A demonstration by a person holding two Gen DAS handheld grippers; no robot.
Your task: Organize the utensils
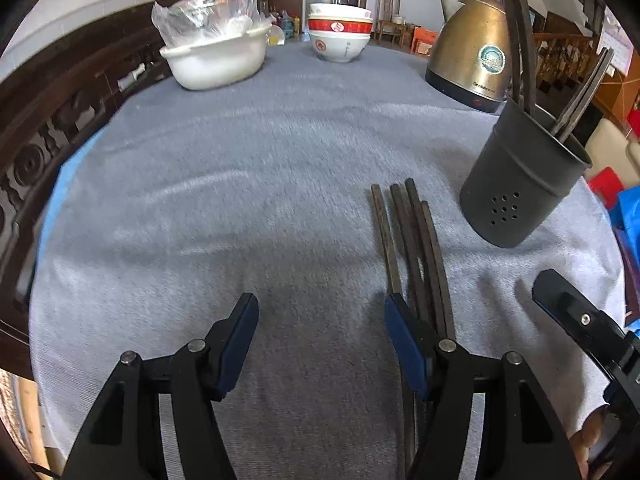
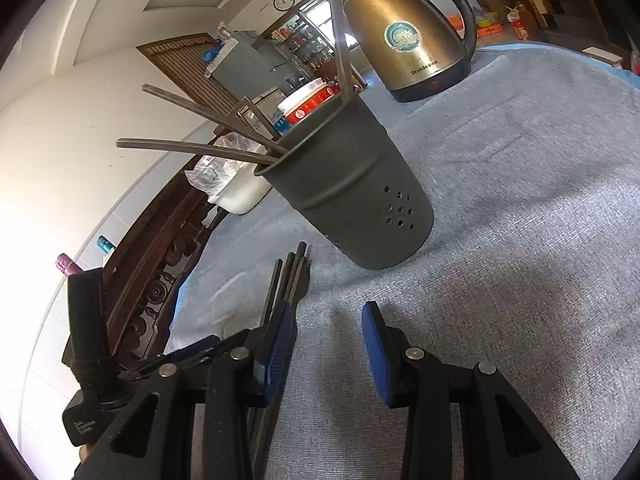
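White basin (image 1: 216, 64), bagged, far left; stacked bowls (image 1: 340, 36) beside it — parked clear of my work patch. My left gripper (image 1: 322, 312): fingers spread, nothing between them, loose chopsticks (image 1: 416, 240) lying on grey cloth (image 1: 240, 200) just outside my right-hand pad. Kettle (image 1: 472, 52) behind. Dark holder (image 1: 520, 180) near right, already carrying chopsticks; loose ones evidently bound there. My right gripper (image 2: 328, 320): fingers parted, empty, facing holder.

The near ends of the loose chopsticks (image 1: 416, 248) run under the left gripper's (image 1: 322, 340) right finger and off the bottom edge. In the holder (image 2: 352, 184), the lower ends of the standing chopsticks (image 2: 200, 148) are hidden. The kettle's (image 1: 472, 52) label print is too small to read.
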